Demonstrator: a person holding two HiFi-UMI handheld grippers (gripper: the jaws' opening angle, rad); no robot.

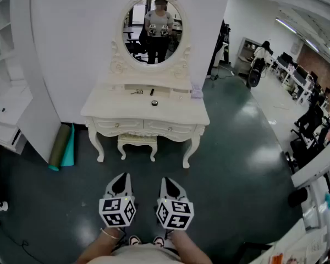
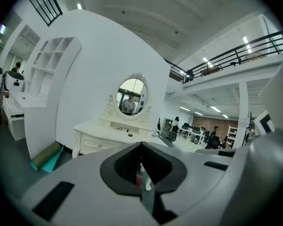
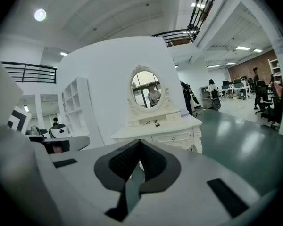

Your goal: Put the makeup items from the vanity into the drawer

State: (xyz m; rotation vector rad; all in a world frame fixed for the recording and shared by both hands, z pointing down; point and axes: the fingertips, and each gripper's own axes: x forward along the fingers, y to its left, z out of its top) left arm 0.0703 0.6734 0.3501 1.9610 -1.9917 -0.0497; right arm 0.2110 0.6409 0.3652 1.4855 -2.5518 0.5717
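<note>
- Closest to me are the two grippers, side by side and low over the dark green floor (image 1: 231, 164). The left gripper (image 1: 121, 176) has its jaws pressed together with nothing between them.
- The right gripper (image 1: 168, 180) is also fully closed and empty.
- Both are well short of the white vanity (image 1: 107, 110) and point towards it.
- A small stool (image 1: 136, 141) sits tucked under the vanity.
- The vanity's two front drawers (image 1: 116, 126) are both pushed in.
- The makeup items (image 1: 153, 103) lie on the vanity top near its middle. They are small dark pieces, too small for me to tell what kind.
- A rolled mat (image 1: 60, 146) leans beside the vanity's left leg.
- Furthest back, the oval mirror (image 1: 154, 15) reflects the person holding the grippers.
</note>
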